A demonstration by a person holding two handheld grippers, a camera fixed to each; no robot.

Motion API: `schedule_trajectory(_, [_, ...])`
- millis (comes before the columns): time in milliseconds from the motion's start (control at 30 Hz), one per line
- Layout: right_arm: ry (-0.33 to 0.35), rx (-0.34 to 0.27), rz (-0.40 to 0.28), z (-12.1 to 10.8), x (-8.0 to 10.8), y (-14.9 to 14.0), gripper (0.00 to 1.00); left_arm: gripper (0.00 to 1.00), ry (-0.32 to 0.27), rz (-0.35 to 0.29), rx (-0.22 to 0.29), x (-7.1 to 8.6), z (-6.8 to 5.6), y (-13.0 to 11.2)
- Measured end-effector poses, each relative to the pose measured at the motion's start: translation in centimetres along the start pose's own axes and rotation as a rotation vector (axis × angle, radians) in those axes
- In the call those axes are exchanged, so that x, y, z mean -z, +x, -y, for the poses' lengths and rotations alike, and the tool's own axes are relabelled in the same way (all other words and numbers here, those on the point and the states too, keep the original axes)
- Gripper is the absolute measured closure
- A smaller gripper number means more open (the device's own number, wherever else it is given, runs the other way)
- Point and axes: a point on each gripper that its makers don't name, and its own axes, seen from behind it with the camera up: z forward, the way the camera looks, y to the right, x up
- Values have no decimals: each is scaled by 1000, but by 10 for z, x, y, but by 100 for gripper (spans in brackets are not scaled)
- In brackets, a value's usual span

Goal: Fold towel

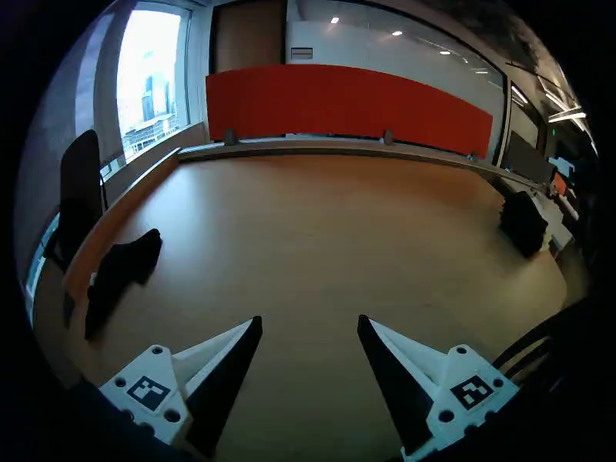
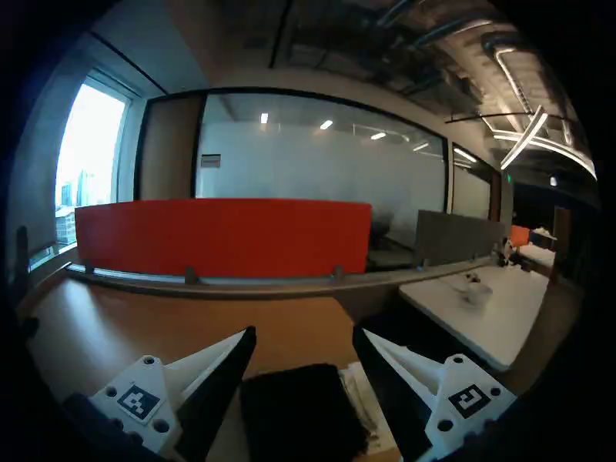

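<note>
Towel [image 2: 300, 412], a black folded cloth, lies low in the right gripper view, on the near edge of the wooden table [image 2: 115, 331], on our side of the red divider [image 2: 223, 235] and well apart from it. The right gripper [image 2: 304, 331] has its fingers spread wide, and the towel shows in the gap between them. We cannot tell whether either finger touches it. A pale striped thing [image 2: 362, 396] lies just beside the towel, on the side away from the window [image 2: 88, 192]. A white table [image 2: 493, 316] with a small white cup [image 2: 477, 292] stands off the divider's right end.

In the left gripper view, the left gripper [image 1: 308, 319] also stands spread, with nothing but bare table between its fingers. The same red divider [image 1: 346, 104] runs along the table's far edge. A dark cloth heap [image 1: 123, 266] lies near the table's left rim, well on our side of the divider's left end, with a dark office chair [image 1: 81, 192] behind it. A second dark bundle [image 1: 523, 223] sits below the divider's right end. We cannot tell what either dark heap is.
</note>
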Motion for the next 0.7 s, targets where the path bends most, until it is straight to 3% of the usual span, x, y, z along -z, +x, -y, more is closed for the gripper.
schedule_trajectory(167, [10, 12, -75, 13, 0, 29, 3, 8, -2, -3, 1, 0, -1, 2])
schedule_trajectory(267, [24, 14, -87, 22, -1, 34, 3, 8, -1, -5, 0, -1, 0, 3])
schedule_trajectory(700, [83, 15, -70, 55, -4, 35, 3, 8, 10, -56, 7, -3, 10, 26])
